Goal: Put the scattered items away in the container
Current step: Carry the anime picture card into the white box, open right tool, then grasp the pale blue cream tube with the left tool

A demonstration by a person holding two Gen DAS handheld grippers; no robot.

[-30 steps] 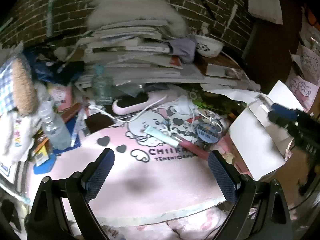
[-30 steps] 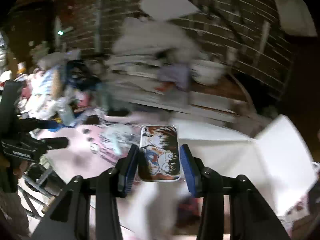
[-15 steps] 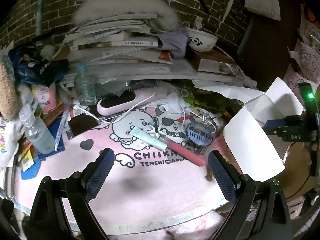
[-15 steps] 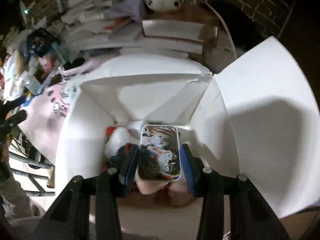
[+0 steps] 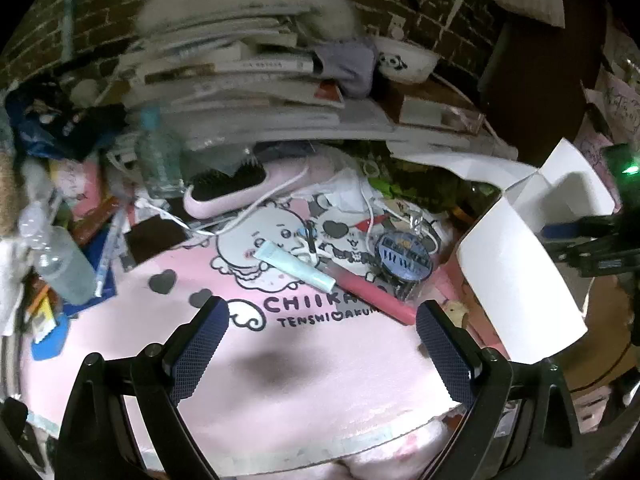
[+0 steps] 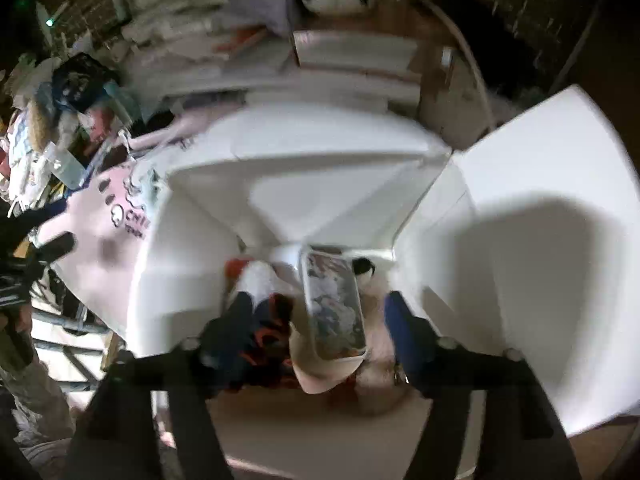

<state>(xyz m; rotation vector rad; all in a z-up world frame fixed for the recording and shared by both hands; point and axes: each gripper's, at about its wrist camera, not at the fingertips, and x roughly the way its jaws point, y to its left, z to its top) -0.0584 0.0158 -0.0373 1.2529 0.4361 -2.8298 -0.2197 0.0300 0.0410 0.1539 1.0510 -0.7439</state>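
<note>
Box point(image 6: 320, 184), white cardboard with four flaps folded outward, stands open just beside the pink mat point(image 5: 320, 360) and directly below the right gripper point(image 6: 316, 308). One picture-printed tin point(image 6: 334, 308) lies tilted inside on soft items whose number cannot be counted through the blur; the right jaws stand apart on either side of it, not touching it. The left gripper point(image 5: 320, 328) hovers over the mat with jaws wide apart and nothing between them. Judged progress: partial. Visible on the mat and not yet boxed: one pale blue tube point(image 5: 294, 266), one red pen point(image 5: 372, 292), one round blue tin point(image 5: 404, 258), one pink hairbrush point(image 5: 244, 188).
</note>
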